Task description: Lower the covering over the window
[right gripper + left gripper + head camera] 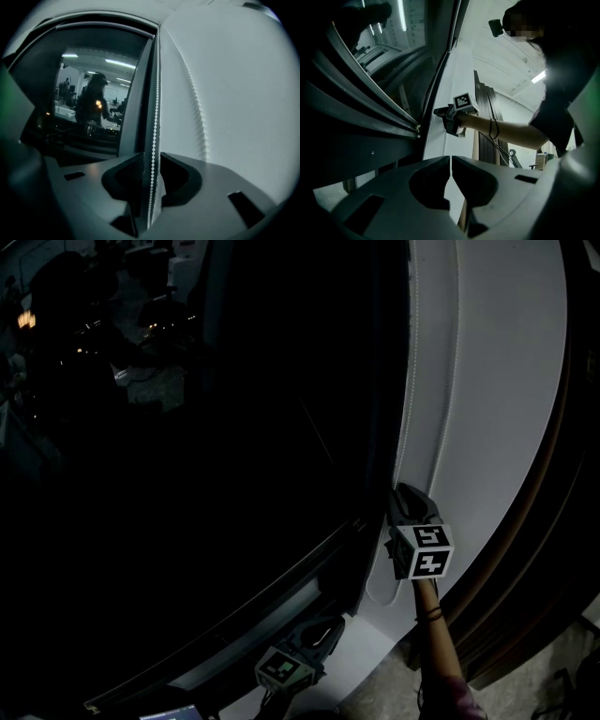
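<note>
bead chain [154, 117], dark window [56, 140] — white wall [234, 93]

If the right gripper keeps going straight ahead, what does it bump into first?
Probably the bead chain, which hangs between the open jaws of the right gripper. Right behind it are the dark window frame and a white surface. How far back they are is hard to tell.

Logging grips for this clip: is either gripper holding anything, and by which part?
Nothing is held. The white beaded blind chain runs between the right gripper's open jaws, ungripped; the left gripper is shut, empty.
</note>
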The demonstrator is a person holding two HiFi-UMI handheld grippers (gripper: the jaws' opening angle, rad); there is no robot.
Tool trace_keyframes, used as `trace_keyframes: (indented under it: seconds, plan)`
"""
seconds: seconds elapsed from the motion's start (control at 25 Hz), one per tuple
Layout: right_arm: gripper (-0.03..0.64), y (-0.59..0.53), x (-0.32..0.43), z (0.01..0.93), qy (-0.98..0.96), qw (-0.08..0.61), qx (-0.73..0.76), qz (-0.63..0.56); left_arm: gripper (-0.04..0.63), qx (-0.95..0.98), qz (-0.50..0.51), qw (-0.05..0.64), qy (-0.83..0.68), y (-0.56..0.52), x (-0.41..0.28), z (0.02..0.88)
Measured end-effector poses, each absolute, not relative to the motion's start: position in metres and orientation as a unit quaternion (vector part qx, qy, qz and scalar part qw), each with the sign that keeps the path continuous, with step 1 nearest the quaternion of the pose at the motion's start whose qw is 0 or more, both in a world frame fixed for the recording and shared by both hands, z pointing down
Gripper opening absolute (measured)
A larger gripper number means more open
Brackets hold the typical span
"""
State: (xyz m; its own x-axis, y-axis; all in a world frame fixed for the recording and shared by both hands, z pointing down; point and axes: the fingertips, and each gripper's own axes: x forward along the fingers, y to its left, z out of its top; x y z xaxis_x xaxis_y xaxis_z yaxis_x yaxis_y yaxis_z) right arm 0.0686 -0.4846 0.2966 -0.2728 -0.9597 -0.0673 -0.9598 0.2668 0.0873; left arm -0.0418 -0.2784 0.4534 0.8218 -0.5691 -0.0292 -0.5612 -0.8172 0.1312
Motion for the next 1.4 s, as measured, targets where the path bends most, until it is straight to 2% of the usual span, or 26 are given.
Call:
trace_keyframes:
  seconds: [0.16,0.24,0.44,0.64,0.72,0.92,1.24,1.4]
  plan:
    - [0.081,-0.491,0.061,0.295,0.813,0.005,-0.581,0.043,0.0,0.952,-0.035,0.061,-0.298,-0.28,-0.048,0.454]
    - [0.013,-0.487,0.058,0.295,0.819,0.003,-0.572,0.048,0.0,0.952,-0.035,0.062,-0.298,-0.281,-0.049,0.454]
    - [0.011,-0.461,0.048,0.31,0.826,-0.002,-0.56,0.062,0.0,0.951,-0.038,0.066,-0.3,-0.28,-0.05,0.454]
    - [0.011,-0.428,0.05,0.318,0.828,0.064,-0.555,0.048,0.0,0.952,-0.038,0.069,-0.297,-0.276,-0.047,0.455]
    - [0.011,-0.416,0.046,0.321,0.834,0.07,-0.545,0.044,0.0,0.952,-0.038,0.068,-0.296,-0.272,-0.045,0.454]
    - [0.011,-0.391,0.04,0.376,0.839,0.024,-0.544,0.007,0.0,0.953,-0.044,0.064,-0.292,-0.264,-0.037,0.448]
    - [0.011,-0.335,0.023,0.525,0.84,-0.068,-0.527,-0.108,0.0,0.953,-0.054,0.054,-0.293,-0.274,-0.033,0.43]
    - [0.011,-0.305,0.019,0.581,0.837,-0.104,-0.513,-0.157,0.054,0.962,-0.053,0.039,-0.265,-0.283,-0.011,0.41]
